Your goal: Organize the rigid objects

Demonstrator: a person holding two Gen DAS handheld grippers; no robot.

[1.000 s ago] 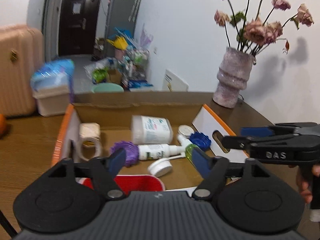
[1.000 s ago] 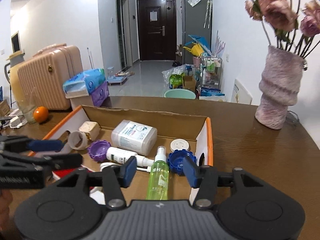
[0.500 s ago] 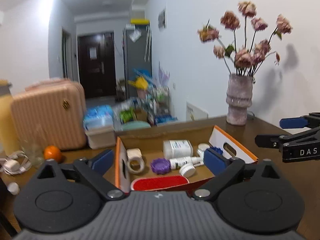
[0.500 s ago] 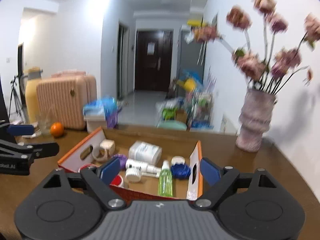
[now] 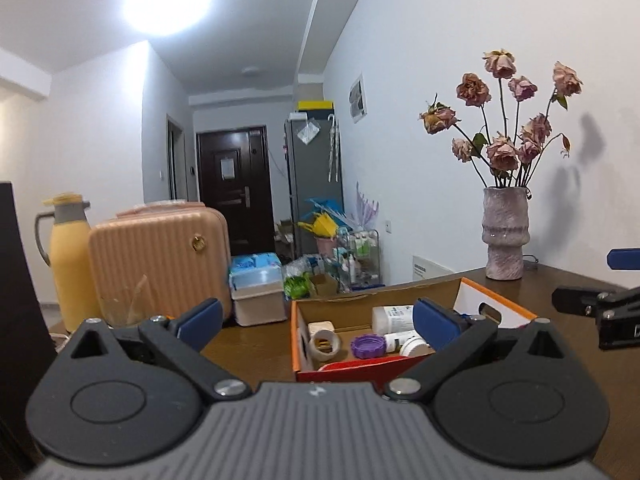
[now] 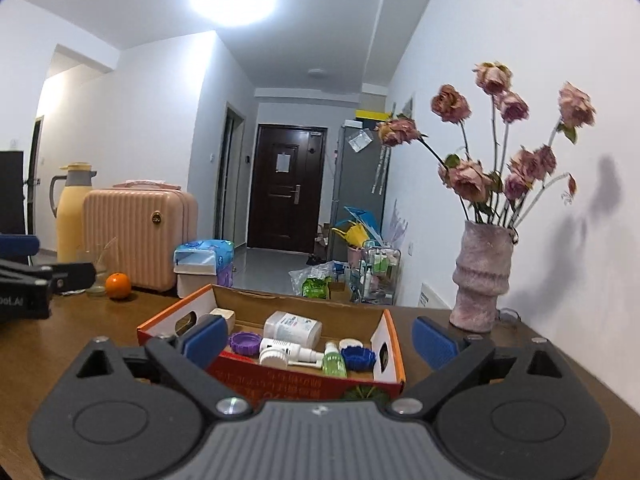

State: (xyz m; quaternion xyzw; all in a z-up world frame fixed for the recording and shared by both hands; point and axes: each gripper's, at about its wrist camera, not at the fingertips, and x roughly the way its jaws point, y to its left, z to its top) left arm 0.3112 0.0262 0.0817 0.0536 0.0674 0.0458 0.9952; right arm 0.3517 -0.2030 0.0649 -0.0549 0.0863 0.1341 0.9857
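An orange-edged cardboard box (image 5: 496,307) (image 6: 394,344) stands on the brown table. It holds a white bottle (image 6: 293,327), a white spray bottle (image 6: 288,349), a green bottle (image 6: 333,362), a purple lid (image 6: 245,343) (image 5: 369,346), a blue lid (image 6: 360,358), a tape roll (image 5: 324,344) and a white cap (image 6: 273,357). My left gripper (image 5: 318,322) is open and empty, back from the box's left front. My right gripper (image 6: 318,340) is open and empty, back from the box's front. Each gripper shows at the edge of the other's view.
A pink vase of dried roses (image 6: 482,280) (image 5: 505,234) stands on the table right of the box. An orange (image 6: 118,286) and a glass (image 5: 122,312) sit at the left. A pink suitcase (image 5: 160,264) and a yellow flask (image 5: 70,264) are behind.
Both grippers have pulled back and up from the box and opened wide. The box now looks smaller and farther away in both views.
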